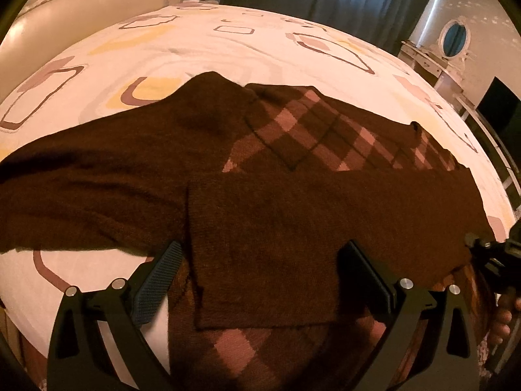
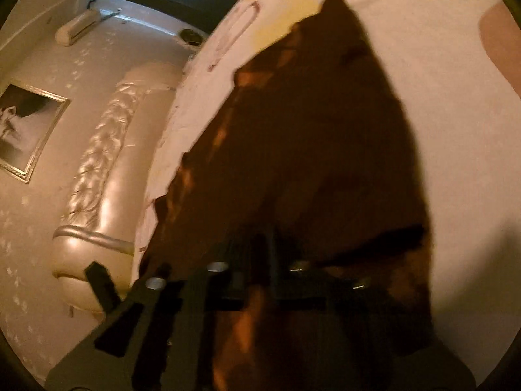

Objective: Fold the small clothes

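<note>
Two views. Through your left wrist, the dark brown knitted sweater with pink diamond checks (image 1: 260, 169) lies across the patterned bed sheet (image 1: 195, 45), long axis side to side; your left gripper (image 1: 260, 270) stands wide open astride a folded flap. Through your right wrist, blurred, the right gripper (image 2: 257, 254) is fully closed at the sweater's (image 2: 325, 163) near hem, apparently pinching it.

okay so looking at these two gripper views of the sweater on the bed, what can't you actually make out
- Left wrist view: the sweater's near hem, cut off by the bottom edge and the left gripper.
- Right wrist view: whether the right gripper pinches fabric; motion blur and dark knit hide it.
- Bed sheet under the sweater: covered.
</note>
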`<state>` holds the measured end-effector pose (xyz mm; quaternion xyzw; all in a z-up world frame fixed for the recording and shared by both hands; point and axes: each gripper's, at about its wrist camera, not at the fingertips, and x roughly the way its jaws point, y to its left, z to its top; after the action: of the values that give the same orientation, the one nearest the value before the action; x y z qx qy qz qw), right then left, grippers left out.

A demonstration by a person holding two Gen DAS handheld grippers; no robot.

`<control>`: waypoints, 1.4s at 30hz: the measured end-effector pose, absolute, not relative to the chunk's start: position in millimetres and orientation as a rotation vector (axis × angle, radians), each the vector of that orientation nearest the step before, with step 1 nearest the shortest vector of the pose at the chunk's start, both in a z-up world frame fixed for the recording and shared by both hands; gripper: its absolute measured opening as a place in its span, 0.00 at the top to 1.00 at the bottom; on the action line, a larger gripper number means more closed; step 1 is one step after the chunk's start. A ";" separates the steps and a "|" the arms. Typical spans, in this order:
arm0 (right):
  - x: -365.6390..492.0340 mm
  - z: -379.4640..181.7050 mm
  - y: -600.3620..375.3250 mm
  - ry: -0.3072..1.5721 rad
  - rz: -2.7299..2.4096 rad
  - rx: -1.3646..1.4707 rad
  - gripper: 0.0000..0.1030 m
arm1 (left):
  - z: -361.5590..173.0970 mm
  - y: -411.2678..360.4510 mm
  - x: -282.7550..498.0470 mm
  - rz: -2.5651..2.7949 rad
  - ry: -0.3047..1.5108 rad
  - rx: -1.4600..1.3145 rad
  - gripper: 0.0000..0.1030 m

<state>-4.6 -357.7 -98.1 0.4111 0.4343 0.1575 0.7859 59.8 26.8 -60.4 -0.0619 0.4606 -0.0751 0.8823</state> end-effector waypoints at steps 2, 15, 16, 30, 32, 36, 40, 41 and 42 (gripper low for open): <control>-4.2 -98.6 -358.0 0.941 0.342 0.896 1.00 | -60.4 27.1 58.7 -0.165 0.955 -0.119 0.04; -3.5 -99.3 -355.7 0.955 0.288 0.888 1.00 | -31.9 94.2 26.1 -0.188 0.954 -0.221 0.04; -3.7 -99.1 -355.3 0.955 0.284 0.888 1.00 | -27.4 108.5 19.4 -0.184 0.948 -0.245 0.04; -7.0 -98.9 -354.3 0.947 0.241 0.912 1.00 | -43.4 388.8 -80.1 -0.019 0.737 -0.756 0.04; -7.2 -98.6 -354.2 0.948 0.235 0.918 1.00 | -51.4 410.0 -72.3 -0.074 0.721 -0.807 0.04; -8.0 -98.4 -354.3 0.949 0.223 0.936 1.00 | -71.1 428.7 -46.6 -0.081 0.777 -0.737 0.04; -8.5 -97.5 -353.6 0.951 0.208 0.938 1.00 | -92.3 444.3 -43.2 -0.140 0.789 -0.789 0.04; -8.5 -97.4 -353.5 0.951 0.205 0.938 1.00 | -92.7 444.9 -43.4 -0.152 0.782 -0.787 0.04; -8.3 -97.4 -353.2 0.951 0.203 0.940 1.00 | -93.4 445.6 -44.4 -0.166 0.776 -0.789 0.04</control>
<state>-8.3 -353.2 -97.4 0.4350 0.4402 0.0937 0.7799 -44.4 445.6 -93.4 -0.3744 0.3679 -0.0787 0.8475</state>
